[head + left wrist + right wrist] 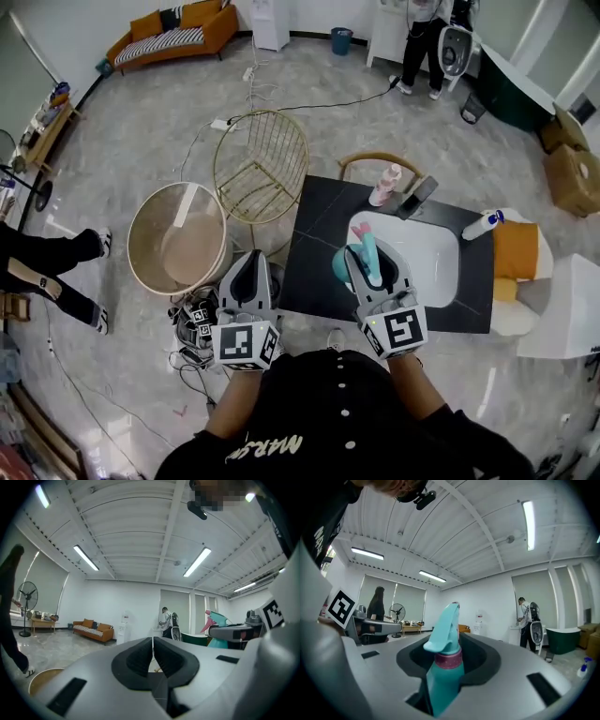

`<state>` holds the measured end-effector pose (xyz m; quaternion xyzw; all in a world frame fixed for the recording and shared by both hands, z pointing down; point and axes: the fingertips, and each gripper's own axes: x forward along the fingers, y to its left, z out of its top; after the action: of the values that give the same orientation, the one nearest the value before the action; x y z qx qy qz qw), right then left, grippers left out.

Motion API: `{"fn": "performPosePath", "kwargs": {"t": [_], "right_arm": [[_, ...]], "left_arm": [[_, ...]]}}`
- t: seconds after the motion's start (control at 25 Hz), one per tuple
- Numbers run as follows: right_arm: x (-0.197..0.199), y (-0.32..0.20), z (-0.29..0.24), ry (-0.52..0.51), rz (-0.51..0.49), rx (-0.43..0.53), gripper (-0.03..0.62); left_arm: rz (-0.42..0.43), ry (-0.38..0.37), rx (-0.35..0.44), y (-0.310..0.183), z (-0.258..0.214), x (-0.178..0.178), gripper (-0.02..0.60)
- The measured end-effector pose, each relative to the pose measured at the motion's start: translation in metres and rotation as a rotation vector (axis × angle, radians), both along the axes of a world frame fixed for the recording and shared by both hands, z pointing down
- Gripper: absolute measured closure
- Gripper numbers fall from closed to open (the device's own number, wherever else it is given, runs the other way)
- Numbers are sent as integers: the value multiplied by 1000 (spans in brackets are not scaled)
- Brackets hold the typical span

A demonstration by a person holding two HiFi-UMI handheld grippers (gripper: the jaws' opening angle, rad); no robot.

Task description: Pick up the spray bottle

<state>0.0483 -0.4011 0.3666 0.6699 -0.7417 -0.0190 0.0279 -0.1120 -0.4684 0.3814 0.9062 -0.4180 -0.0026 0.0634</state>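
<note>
I hold the bottle (443, 667), axis upright, in the jaws of my right gripper (372, 266); left gripper (153, 654) clenched empty alongside.

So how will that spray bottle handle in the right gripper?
Probably stiff: the spray bottle shows no dent between the right gripper's jaws. Smooth plastic, so it may slip. Gripped below the collar, its head could tip.

Dark table (314, 281) w/ white sink (439, 274) set in. On it: pink bottle (384, 185) upright at back edge, faucet (417, 197) just beside, white blue-capped bottle (483, 225) lying at rt end.
</note>
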Motion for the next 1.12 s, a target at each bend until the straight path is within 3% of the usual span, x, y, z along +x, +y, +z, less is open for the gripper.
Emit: {"fn": "performPosePath", "kwargs": {"t": [0.32, 1.12], "right_arm": [[17, 7, -6, -11, 80, 18, 467], [11, -4, 0, -8, 100, 28, 468]], "left_arm": [[72, 7, 31, -4, -15, 18, 565], [91, -2, 49, -7, -20, 18, 565]]}}
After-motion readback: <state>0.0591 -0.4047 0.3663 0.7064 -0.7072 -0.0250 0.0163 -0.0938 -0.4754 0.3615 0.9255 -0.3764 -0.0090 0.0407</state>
